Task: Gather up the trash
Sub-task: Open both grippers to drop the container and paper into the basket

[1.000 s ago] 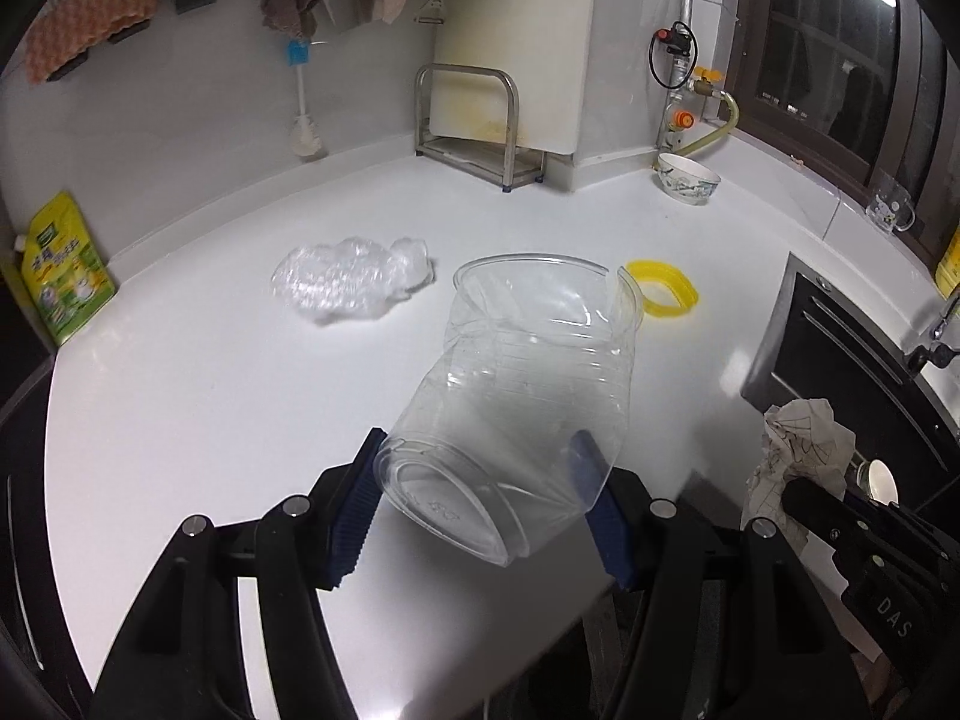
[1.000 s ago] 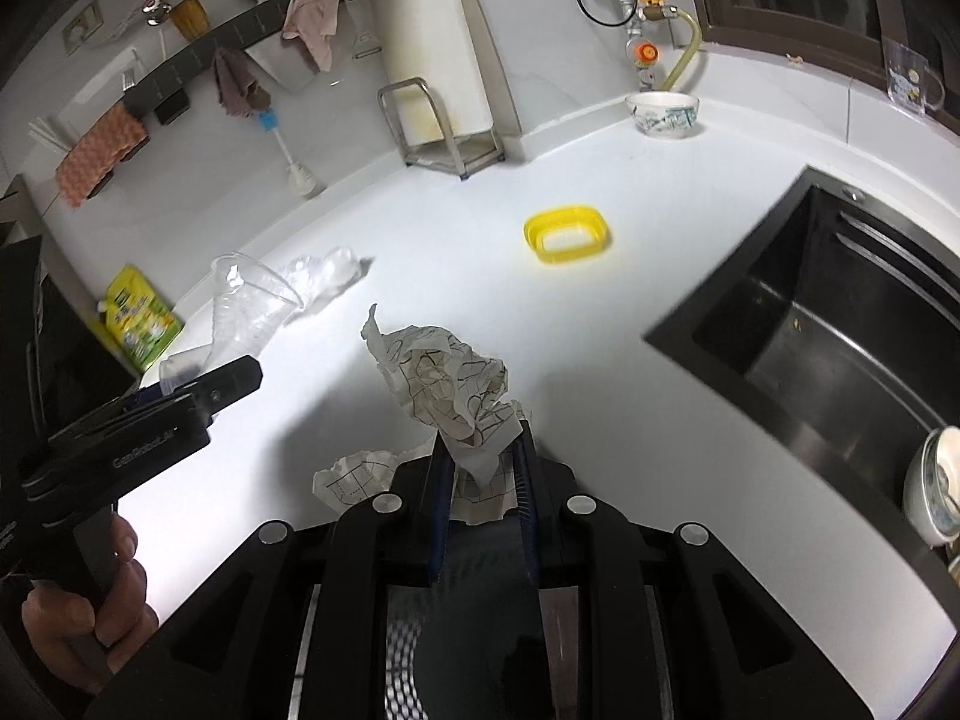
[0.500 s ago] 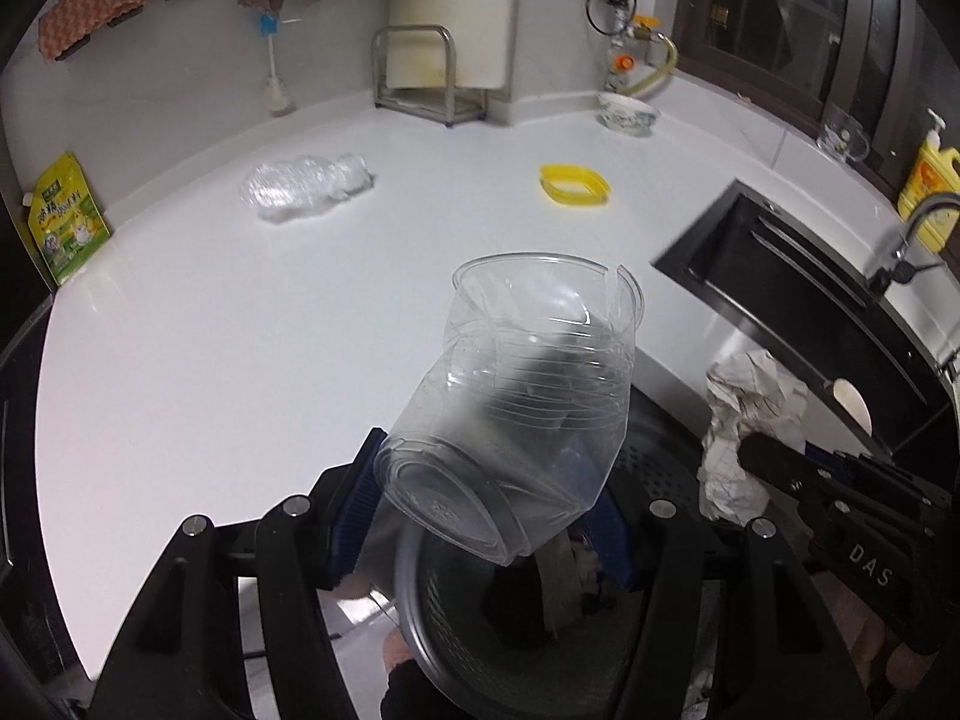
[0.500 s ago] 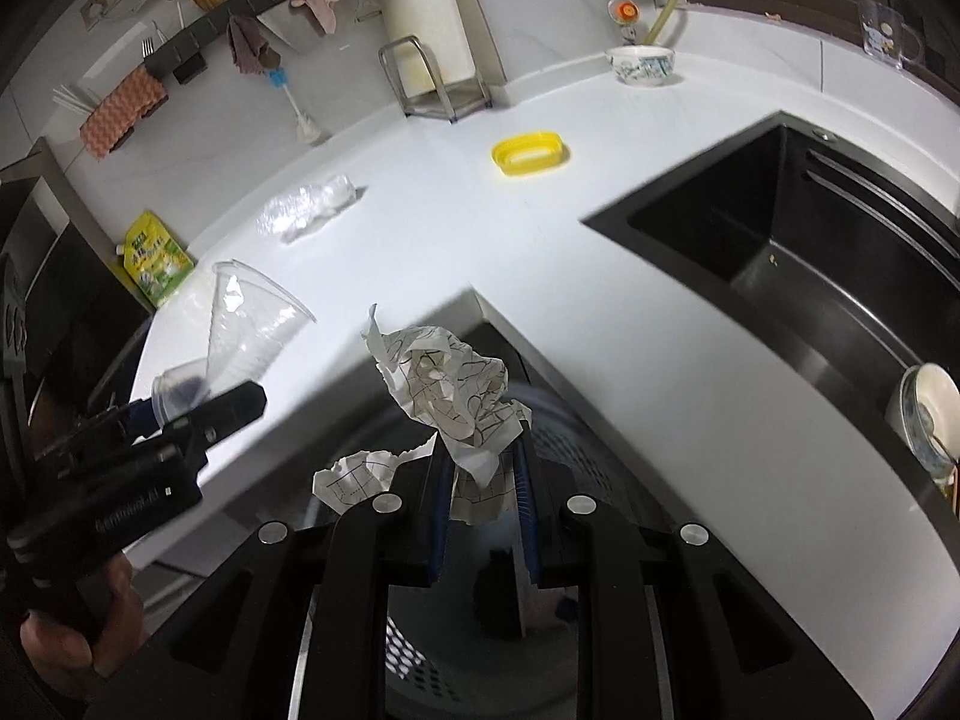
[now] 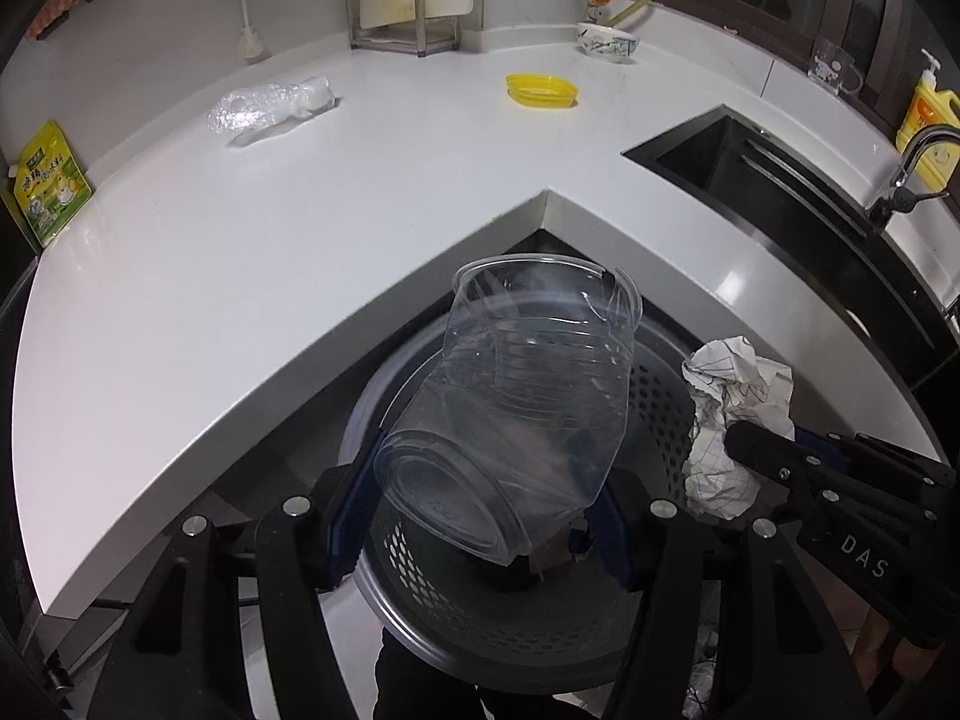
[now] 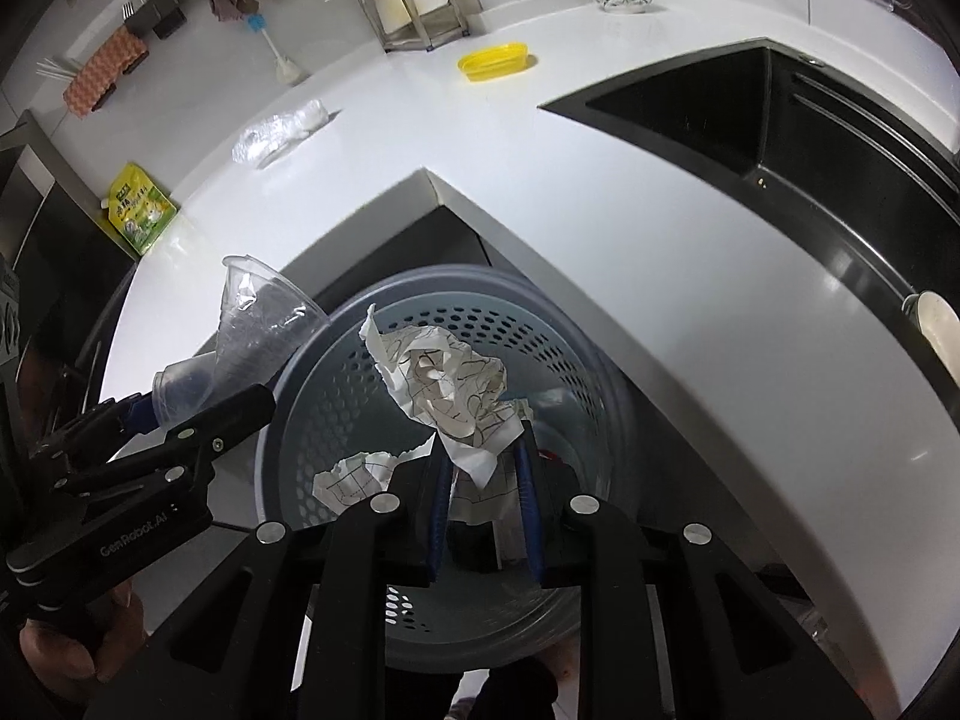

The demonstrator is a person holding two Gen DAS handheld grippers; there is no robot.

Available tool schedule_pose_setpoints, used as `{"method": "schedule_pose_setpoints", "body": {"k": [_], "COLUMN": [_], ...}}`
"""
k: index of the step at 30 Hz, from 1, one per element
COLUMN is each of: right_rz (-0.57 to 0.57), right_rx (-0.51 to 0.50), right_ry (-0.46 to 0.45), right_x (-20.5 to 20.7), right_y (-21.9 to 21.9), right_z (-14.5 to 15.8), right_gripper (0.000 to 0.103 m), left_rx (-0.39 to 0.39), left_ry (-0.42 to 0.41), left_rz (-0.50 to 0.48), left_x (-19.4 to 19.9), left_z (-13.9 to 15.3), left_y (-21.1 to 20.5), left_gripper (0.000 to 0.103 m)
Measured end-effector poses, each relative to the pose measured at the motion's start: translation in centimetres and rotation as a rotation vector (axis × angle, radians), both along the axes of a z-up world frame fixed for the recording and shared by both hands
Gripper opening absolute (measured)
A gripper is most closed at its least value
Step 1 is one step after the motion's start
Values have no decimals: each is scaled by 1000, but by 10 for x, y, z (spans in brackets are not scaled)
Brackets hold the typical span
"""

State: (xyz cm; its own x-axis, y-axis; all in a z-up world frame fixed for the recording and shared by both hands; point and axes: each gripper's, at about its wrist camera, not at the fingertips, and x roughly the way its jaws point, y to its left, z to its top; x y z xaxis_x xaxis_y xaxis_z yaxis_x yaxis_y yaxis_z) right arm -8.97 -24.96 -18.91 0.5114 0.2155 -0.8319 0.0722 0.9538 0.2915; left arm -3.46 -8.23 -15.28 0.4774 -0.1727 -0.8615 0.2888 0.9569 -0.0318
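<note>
My left gripper (image 5: 486,516) is shut on a clear plastic cup (image 5: 516,408) and holds it tilted above a grey perforated trash basket (image 5: 654,384). My right gripper (image 6: 483,498) is shut on crumpled white paper (image 6: 450,390) and holds it over the same basket (image 6: 540,336). The paper (image 5: 729,402) and right gripper show at the right of the left wrist view. The cup (image 6: 252,336) and left gripper (image 6: 156,420) show at the left of the right wrist view. A crumpled clear plastic wrap (image 5: 270,108) lies on the white counter (image 5: 240,252).
The basket stands on the floor below the counter's inner corner. A yellow dish (image 5: 543,90), a metal rack (image 5: 402,12), a patterned bowl (image 5: 606,42) and a green pouch (image 5: 51,186) stand on the counter. A black sink (image 5: 792,192) with a faucet (image 5: 912,168) is at right.
Both grippers have drawn back from over the counter with their loads and now hang over the basket below the counter's edge. Both stay shut.
</note>
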Motion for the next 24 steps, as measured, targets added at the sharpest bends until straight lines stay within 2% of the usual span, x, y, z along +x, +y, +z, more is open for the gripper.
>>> {"method": "schedule_pose_setpoints", "body": {"k": [2, 4, 5, 6, 12, 24], "right_rz": [6, 9, 8, 7, 12, 8], "right_rx": [7, 10, 13, 15, 11, 22], "right_ry": [4, -3, -10, -16, -28, -49], "right_x": [-1, -1, -2, -2, -1, 5], "right_y": [0, -1, -2, -2, -2, 1], "right_z": [-1, 0, 1, 2, 7, 24], "right_gripper": [24, 37, 47, 51, 51, 51], "left_rx": [17, 18, 19, 21, 22, 13], "left_ry": [11, 19, 20, 17, 1, -41], "left_rz": [10, 22, 28, 35, 58, 78], "left_x": [0, -1, -1, -1, -1, 6], "left_z": [-2, -3, -3, -2, 5, 30], "left_y": [1, 3, 4, 5, 11, 25], "left_gripper": [63, 69, 71, 73, 79, 82]}}
